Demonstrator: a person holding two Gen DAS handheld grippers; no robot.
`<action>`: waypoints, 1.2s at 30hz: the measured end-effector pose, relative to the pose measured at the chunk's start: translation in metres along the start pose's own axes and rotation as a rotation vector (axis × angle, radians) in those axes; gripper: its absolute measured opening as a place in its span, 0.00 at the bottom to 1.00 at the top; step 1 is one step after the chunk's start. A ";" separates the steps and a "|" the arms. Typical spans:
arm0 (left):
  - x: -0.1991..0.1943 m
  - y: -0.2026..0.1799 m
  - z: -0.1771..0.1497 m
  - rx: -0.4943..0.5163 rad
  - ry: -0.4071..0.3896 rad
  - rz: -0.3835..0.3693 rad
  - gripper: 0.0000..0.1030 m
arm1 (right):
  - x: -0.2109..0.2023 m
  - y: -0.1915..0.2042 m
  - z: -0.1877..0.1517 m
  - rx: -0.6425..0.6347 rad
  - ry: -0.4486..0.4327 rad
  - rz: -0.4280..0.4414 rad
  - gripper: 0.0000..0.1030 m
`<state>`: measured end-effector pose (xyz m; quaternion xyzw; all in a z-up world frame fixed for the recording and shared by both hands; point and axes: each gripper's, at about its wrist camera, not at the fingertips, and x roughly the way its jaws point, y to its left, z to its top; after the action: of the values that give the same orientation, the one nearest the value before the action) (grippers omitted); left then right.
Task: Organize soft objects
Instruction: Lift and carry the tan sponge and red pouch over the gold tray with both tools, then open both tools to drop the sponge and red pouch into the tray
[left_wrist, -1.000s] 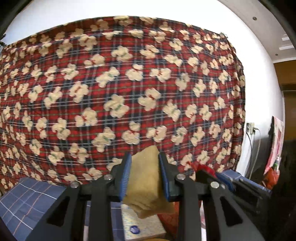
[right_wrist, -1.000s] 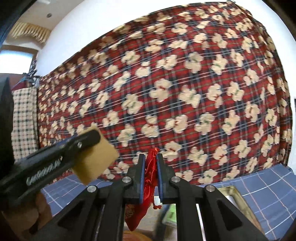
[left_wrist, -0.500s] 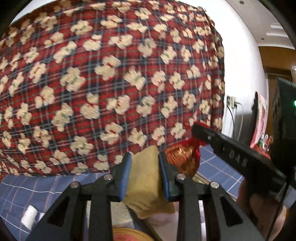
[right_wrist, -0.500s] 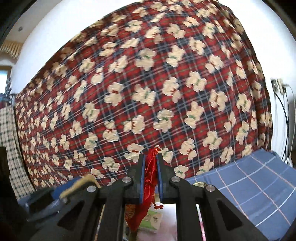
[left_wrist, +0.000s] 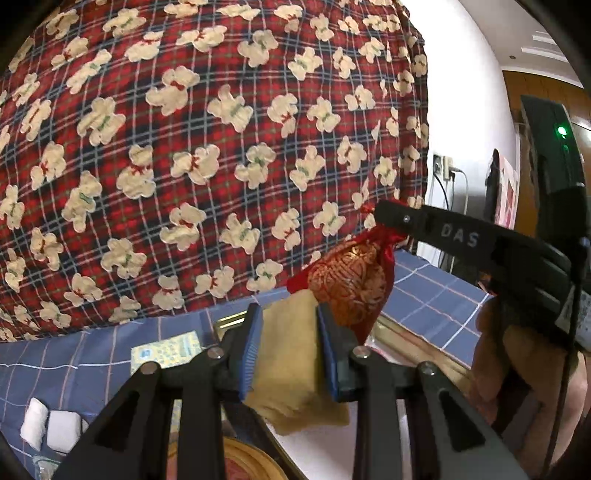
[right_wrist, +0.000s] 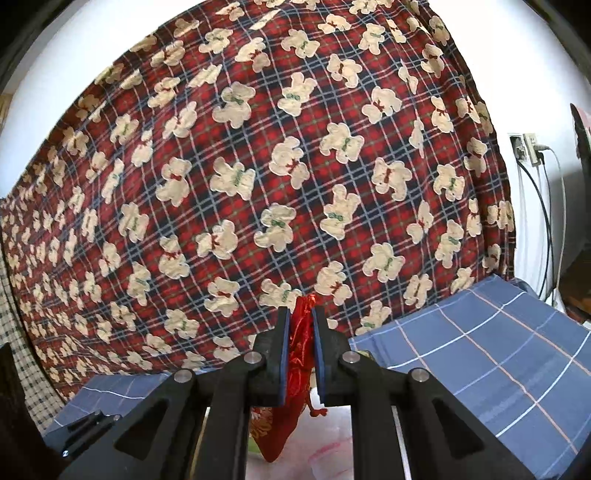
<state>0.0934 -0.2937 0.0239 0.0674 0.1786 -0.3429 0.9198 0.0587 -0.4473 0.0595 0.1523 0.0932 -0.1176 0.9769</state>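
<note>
My left gripper is shut on a tan sponge block and holds it in the air above the table. My right gripper is shut on the neck of a red and gold drawstring pouch, which hangs below its jaws. In the left wrist view the same pouch hangs from the right gripper just right of and behind the sponge, close to it.
A red plaid teddy-bear blanket hangs behind. A blue checked tablecloth covers the table. A tissue pack, two white pads, a gold-rimmed tray and a round tin lie below. Wall socket and cables are at right.
Both grippers have swung to the right and tilted down, so more table shows. The pouch now hangs closer to the sponge. Both grips are unchanged.
</note>
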 end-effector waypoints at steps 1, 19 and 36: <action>0.001 -0.002 -0.001 0.004 0.007 -0.007 0.28 | 0.002 -0.001 0.000 0.001 0.005 -0.004 0.12; 0.014 -0.017 -0.013 0.052 0.087 -0.064 0.28 | 0.024 -0.009 -0.011 -0.012 0.105 -0.078 0.12; 0.013 -0.024 -0.015 0.103 0.087 -0.054 0.52 | 0.033 -0.007 -0.016 -0.034 0.143 -0.104 0.49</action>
<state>0.0824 -0.3153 0.0050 0.1245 0.2022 -0.3731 0.8969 0.0859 -0.4556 0.0356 0.1385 0.1725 -0.1554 0.9628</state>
